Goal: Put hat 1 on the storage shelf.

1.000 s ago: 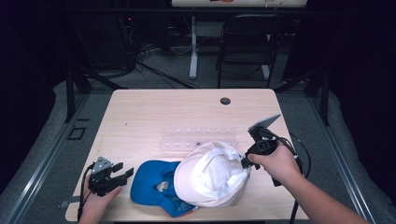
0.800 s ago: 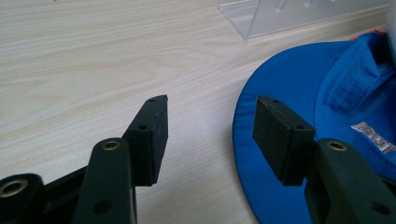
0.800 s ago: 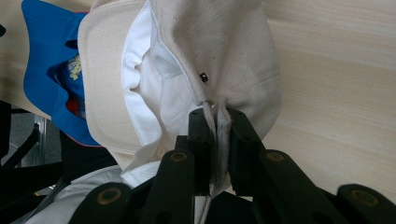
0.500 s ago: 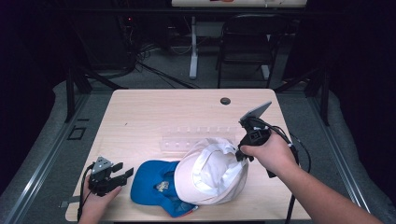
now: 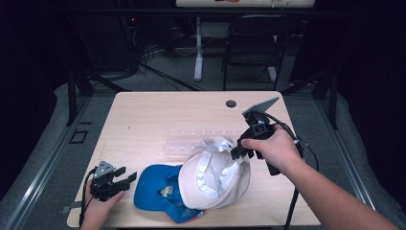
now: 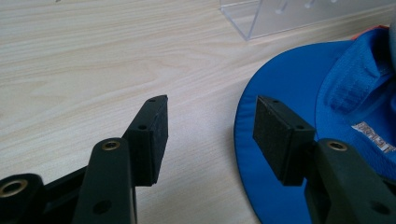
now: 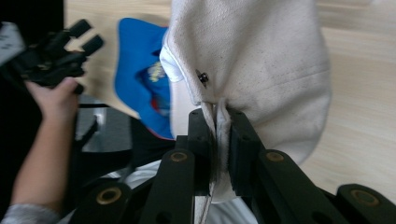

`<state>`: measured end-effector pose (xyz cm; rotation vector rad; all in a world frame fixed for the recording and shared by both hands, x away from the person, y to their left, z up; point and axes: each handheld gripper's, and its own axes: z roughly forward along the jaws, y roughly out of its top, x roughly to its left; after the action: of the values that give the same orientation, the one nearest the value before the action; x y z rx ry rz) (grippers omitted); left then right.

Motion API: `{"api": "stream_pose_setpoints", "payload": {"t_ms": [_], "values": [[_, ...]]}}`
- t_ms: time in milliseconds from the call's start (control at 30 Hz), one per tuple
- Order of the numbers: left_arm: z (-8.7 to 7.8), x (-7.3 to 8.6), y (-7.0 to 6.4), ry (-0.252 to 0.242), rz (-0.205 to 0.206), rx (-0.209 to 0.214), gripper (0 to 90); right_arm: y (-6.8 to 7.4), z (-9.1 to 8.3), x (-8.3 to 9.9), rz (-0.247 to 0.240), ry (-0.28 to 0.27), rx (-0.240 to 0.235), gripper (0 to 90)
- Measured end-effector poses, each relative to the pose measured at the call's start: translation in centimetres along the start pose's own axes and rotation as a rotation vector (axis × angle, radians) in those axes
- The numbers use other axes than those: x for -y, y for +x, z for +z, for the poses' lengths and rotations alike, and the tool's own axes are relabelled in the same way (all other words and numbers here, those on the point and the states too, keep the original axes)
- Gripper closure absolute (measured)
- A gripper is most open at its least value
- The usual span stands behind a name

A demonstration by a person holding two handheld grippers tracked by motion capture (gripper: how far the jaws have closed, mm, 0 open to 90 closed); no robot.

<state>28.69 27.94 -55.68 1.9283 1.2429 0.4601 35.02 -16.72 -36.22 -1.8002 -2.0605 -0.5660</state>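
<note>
**White cap lifted by its edge, blue cap waiting beneath**

The right gripper (image 5: 238, 151) has its jaws closed tight on a fold of the white cap (image 5: 218, 175); in the right gripper view the cloth edge is pinched between the two black pads, just below a small dark rivet (image 7: 202, 77). The cap is at the near right part of the table (image 5: 158, 115). Its gripped side looks raised, while its near part rests over the blue cap (image 5: 160, 191). The blue cap lies flat at the near middle of the table, with its brim toward the left.

The left gripper (image 5: 125, 178) is low at the near left corner, and its jaws stand apart with nothing between them. In the left gripper view the right pad is just above the blue brim (image 6: 280, 116), but I cannot tell if it touches.

A clear plastic rack (image 5: 201, 141) lies just beyond the caps, toward the far side.

I judge the step in hand is to pull the white cap off the blue one. The next move probably needs a steady lift up and away to the right, without loosening the pinch, because the hold is only on a thin fold. The left gripper could close on the blue brim to keep that cap from being dragged along.
</note>
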Motion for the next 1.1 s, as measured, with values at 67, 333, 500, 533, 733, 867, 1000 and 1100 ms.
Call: {"api": "stream_pose_setpoints", "payload": {"t_ms": [67,333,500,533,733,867,1000,1100], "values": [[0.1,0.0,0.0,-0.007,-0.002,-0.002,45.9,-0.1,-0.1,-0.1,0.008,0.01,-0.058,81.8],[0.1,0.0,0.0,-0.007,-0.002,-0.002,45.9,-0.4,0.2,-0.2,0.057,0.024,-0.248,81.9],[0.0,0.0,0.0,-0.001,0.0,0.0,45.9,-0.5,0.4,-0.2,0.068,0.023,-0.372,82.0],[0.0,0.0,0.0,-0.002,0.0,0.0,45.9,-0.6,0.4,-0.2,0.055,0.032,-0.388,82.0],[0.1,0.0,0.0,-0.012,-0.002,-0.004,45.9,-0.5,0.4,-0.1,0.062,0.015,-0.464,82.0],[0.1,0.0,-0.1,-0.014,-0.004,-0.004,45.9,-0.8,-0.2,0.0,0.062,0.0,-0.507,82.1],[0.1,0.1,-0.1,-0.016,-0.001,-0.004,45.9,-1.0,-0.9,0.0,0.076,-0.026,-0.533,82.1],[0.1,0.0,-0.2,-0.015,-0.001,-0.007,45.9,-1.2,-1.3,0.0,0.076,-0.04,-0.539,82.1]]}}
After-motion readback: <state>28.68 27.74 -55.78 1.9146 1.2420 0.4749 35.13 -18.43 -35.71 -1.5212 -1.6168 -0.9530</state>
